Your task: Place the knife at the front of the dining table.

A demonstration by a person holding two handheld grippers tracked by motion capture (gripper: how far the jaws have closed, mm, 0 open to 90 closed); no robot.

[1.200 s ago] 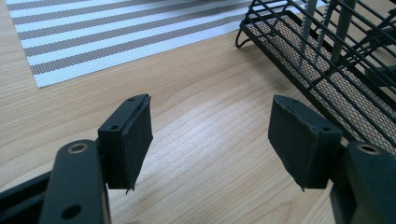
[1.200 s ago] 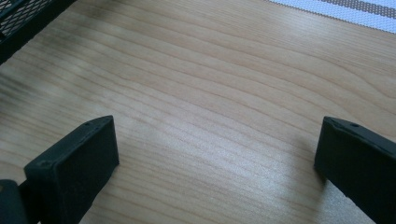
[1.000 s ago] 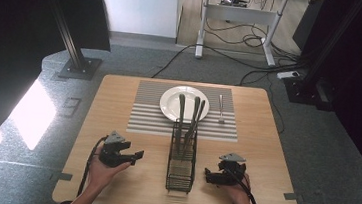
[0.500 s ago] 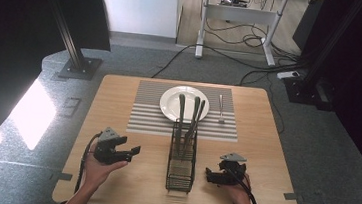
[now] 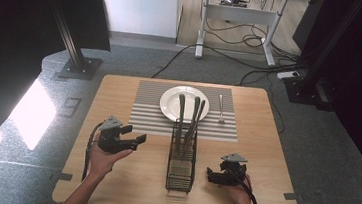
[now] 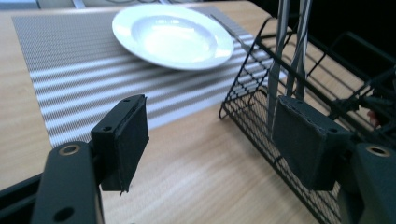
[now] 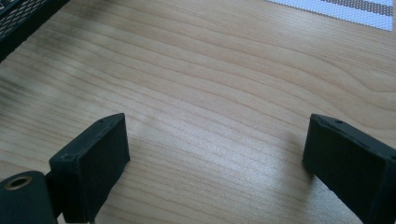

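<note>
Approach step. Left gripper (image 5: 124, 139), jaws spread and empty, points at the wire cutlery basket (image 5: 182, 157) at its 3 o'clock. The basket stands mid-bench, with three utensils (image 5: 189, 119) upright in its far end. Right gripper (image 5: 222, 175), jaws spread, rests low at the basket's 3 o'clock. Next, probably: lift and close on one handle. Bare bench (image 5: 264, 155) either side; plate (image 5: 184, 104) on the placemat (image 5: 147, 114) at 12 o'clock.

High view overhead facing forward, gripper views close, low, sharing wire basket (image 5: 182, 157).
</note>
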